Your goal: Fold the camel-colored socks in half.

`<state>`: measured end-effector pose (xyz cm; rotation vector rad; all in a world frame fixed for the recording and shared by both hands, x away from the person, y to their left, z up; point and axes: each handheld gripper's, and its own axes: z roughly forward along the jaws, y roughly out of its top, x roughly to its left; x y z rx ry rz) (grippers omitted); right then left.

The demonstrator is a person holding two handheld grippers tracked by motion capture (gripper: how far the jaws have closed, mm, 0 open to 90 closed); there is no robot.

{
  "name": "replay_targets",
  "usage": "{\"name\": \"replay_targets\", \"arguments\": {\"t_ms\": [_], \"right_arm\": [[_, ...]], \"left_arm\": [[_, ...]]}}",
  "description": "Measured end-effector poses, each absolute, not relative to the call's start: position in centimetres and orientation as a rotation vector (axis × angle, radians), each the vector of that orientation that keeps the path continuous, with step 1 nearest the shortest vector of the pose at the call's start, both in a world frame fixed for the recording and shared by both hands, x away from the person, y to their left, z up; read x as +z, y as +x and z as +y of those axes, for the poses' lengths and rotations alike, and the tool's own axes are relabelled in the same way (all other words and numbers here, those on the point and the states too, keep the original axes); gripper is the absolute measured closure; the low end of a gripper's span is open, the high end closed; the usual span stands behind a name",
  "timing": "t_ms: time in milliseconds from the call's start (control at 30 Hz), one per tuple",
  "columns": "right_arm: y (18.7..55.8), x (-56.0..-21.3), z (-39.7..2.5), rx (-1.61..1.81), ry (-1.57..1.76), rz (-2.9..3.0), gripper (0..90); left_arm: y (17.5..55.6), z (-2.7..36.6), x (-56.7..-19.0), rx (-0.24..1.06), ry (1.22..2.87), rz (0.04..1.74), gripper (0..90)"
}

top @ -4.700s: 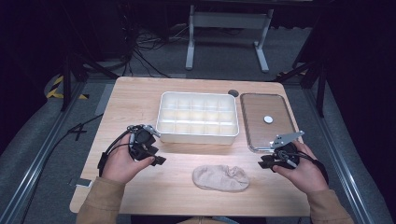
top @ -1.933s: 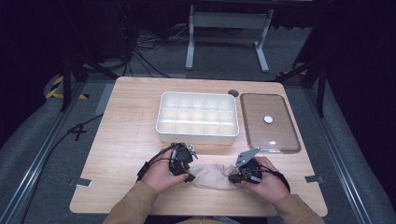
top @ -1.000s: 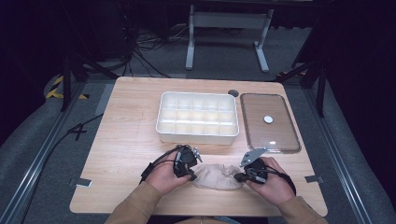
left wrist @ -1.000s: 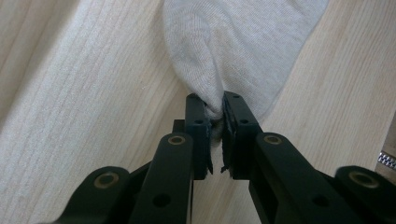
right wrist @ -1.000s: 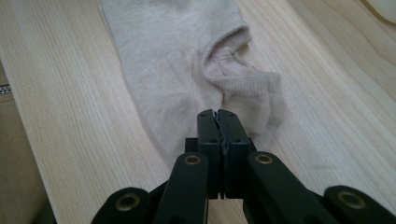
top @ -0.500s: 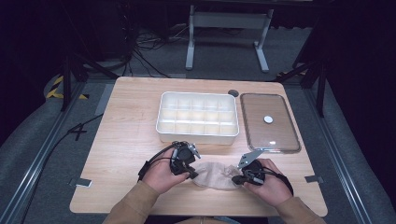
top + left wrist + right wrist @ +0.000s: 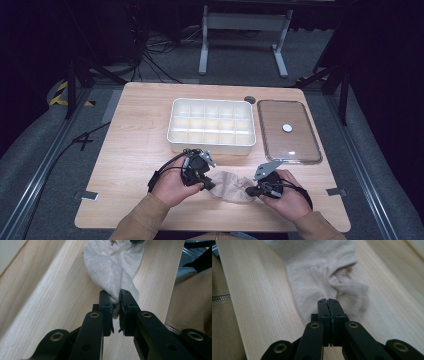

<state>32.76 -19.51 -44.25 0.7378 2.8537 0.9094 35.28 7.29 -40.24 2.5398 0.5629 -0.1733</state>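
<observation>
Since half a second ago your left gripper (image 7: pixel 115 303) has lifted its pinched sock (image 7: pixel 231 185) end; right gripper (image 7: pixel 328 305) closed at sock's opposite end, grip unconfirmed. Compartment tray (image 7: pixel 210 146) empty; lid (image 7: pixel 289 131) beside it.

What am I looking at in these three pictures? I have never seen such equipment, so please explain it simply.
A person sits at a wooden table and holds a hand tool with two black jaws in each hand. One picture comes from a camera above; the other two come from cameras riding on each tool. The left gripper pinches one end of a beige sock. The right gripper has its jaws closed at the sock's other end; whether fabric is caught there is unclear. Farther back lie a white divided tray and its clear lid.
</observation>
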Motion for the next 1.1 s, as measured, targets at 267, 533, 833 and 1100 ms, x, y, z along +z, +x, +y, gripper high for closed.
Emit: {"name": "replay_targets", "arguments": {"t_ms": [267, 533, 833, 1100], "right_arm": [[33.1, -45.3, -20.6, 0.823, 0.794, 2.845, 89.6], [33.1, -45.7, -19.9, 0.823, 0.763, 2.86, 89.6], [33.2, -45.8, -19.4, 0.849, 0.751, 2.857, 89.6], [33.4, -45.8, -19.0, 0.863, 0.747, 2.848, 89.6]], "left_arm": [[35.4, 7.4, -39.8, -0.173, 2.547, 0.569, 81.7], [35.3, 7.0, -39.5, -0.164, 2.538, 0.55, 81.5], [35.3, 5.9, -39.5, -0.151, 2.535, 0.507, 81.5], [35.4, 5.6, -39.5, -0.154, 2.529, 0.505, 81.4]]}}
